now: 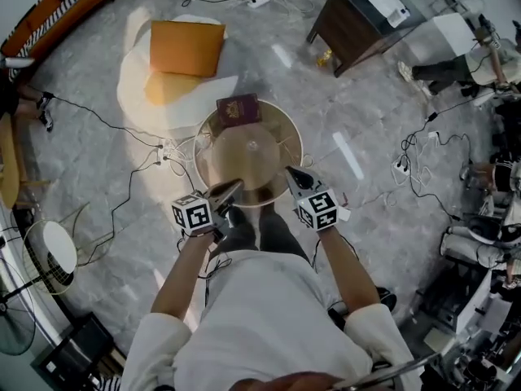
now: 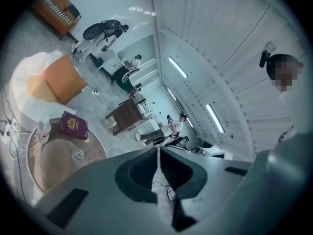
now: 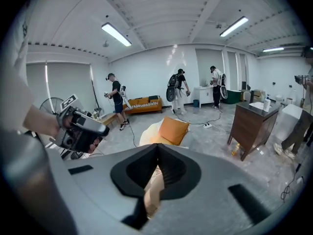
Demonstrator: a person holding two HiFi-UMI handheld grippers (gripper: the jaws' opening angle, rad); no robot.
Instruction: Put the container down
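Over the near left rim of the round desk (image 1: 298,148), the left gripper (image 1: 232,187) has its fingers clenched tip to tip with nothing between them. A small clear container (image 1: 252,147) stands upright near the middle of the desk, apart from both grippers and farther out than their tips. A maroon book (image 1: 238,109) lies at the desk's far edge beyond it. Over the desk's near right rim, the right gripper (image 1: 291,172) is likewise pressed closed and empty.
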